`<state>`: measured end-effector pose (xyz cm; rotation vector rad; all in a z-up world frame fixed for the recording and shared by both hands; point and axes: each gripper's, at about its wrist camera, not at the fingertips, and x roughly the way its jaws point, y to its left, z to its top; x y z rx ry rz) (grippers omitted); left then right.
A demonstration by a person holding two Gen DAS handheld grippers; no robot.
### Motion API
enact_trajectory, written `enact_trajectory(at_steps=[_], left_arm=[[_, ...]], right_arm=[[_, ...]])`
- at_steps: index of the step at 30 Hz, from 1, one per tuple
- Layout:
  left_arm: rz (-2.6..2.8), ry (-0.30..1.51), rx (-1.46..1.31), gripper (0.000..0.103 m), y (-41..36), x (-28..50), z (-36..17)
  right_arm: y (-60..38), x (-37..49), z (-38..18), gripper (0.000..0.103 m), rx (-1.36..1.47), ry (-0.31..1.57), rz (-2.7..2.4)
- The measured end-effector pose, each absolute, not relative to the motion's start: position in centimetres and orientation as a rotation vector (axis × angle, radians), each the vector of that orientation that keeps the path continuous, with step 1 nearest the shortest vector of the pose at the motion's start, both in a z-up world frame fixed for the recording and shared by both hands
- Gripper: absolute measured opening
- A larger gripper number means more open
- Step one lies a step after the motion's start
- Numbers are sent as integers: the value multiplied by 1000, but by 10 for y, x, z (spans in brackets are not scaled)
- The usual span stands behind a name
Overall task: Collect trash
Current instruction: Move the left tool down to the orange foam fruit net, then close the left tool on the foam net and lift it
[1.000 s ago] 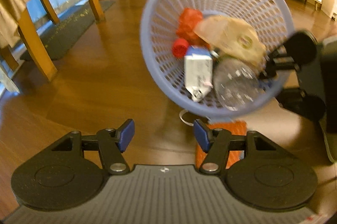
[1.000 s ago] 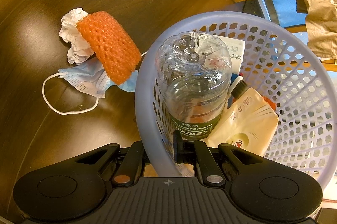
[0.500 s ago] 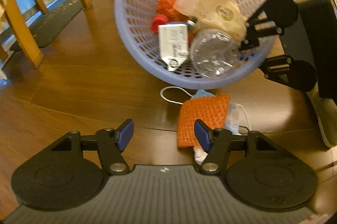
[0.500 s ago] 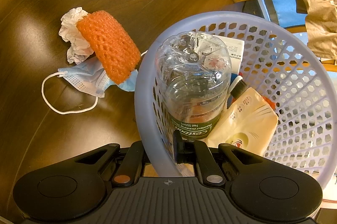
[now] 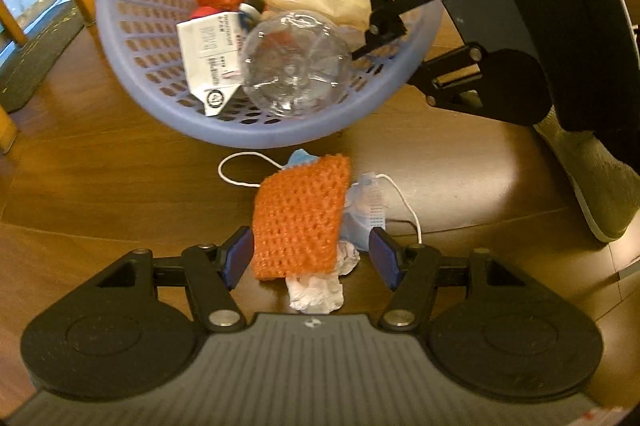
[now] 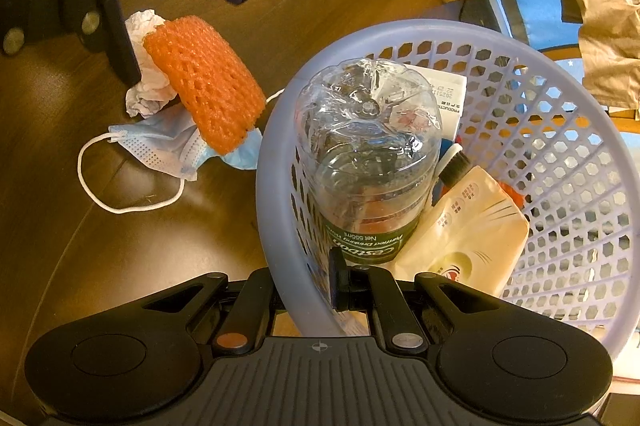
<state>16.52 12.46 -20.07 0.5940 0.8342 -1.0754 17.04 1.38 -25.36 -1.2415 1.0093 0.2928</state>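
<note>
left wrist view: left gripper (image 5: 312, 258) jaws open astride orange foam net sleeve (image 5: 301, 213); right gripper (image 6: 304, 288) pinching lavender perforated plastic basket (image 6: 280, 130) rim. better sunk lower, then squeezed gently.

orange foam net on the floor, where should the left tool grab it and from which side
Probably from above, across its short width, near the end closest to the left tool. The orange foam net lies propped on the crumpled tissue and face mask, its long sides already facing the open blue pads.
</note>
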Motion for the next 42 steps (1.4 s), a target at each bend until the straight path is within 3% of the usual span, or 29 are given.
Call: enact_trajectory(at_steps=[16,30,42], left_arm=[[-1085,805,714,48,106,169,-222],[-1083,829,725,9,104,178,-228],[-1008,847,647,6,134,188,-210]], right_arm=[[14,171,-254,5,-1240,1014,293],[13,172,-255,5,-1238,1015,293],[12,173,-254,5,-1236,1014,293]])
